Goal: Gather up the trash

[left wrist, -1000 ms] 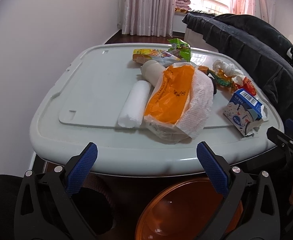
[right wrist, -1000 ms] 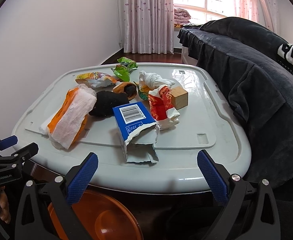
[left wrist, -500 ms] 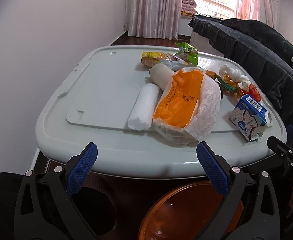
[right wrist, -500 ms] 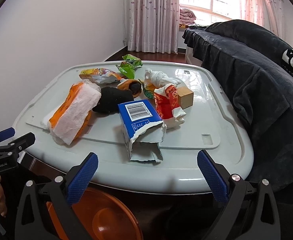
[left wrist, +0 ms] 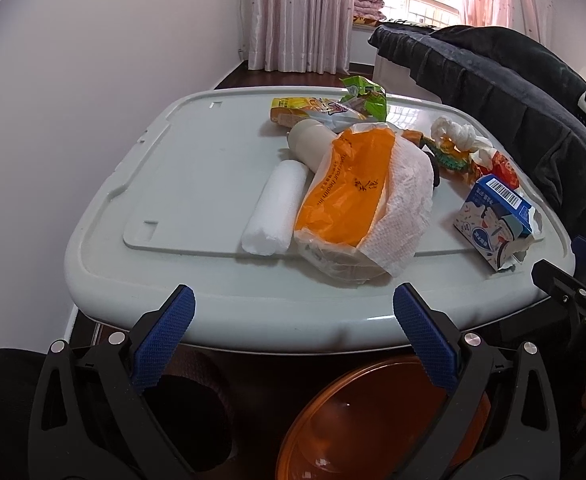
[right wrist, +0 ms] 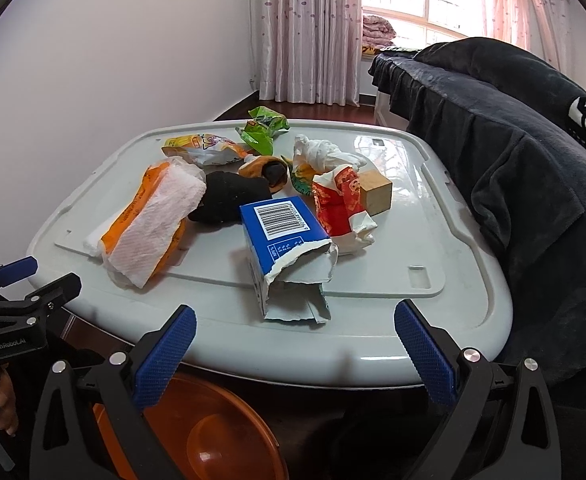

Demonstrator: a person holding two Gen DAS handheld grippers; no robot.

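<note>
While trash lay on the grey lid | left gripper and right gripper were held spread, empty | orange basin was seen below

One torn blue carton, one wooden block, two snack wrappers, one orange basin

A pale grey lid carries a torn blue carton, wrappers, tissue pack.

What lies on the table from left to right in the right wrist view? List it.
Orange tissue pack → black cloth → torn blue carton → red crumpled wrapper → wooden block.
</note>
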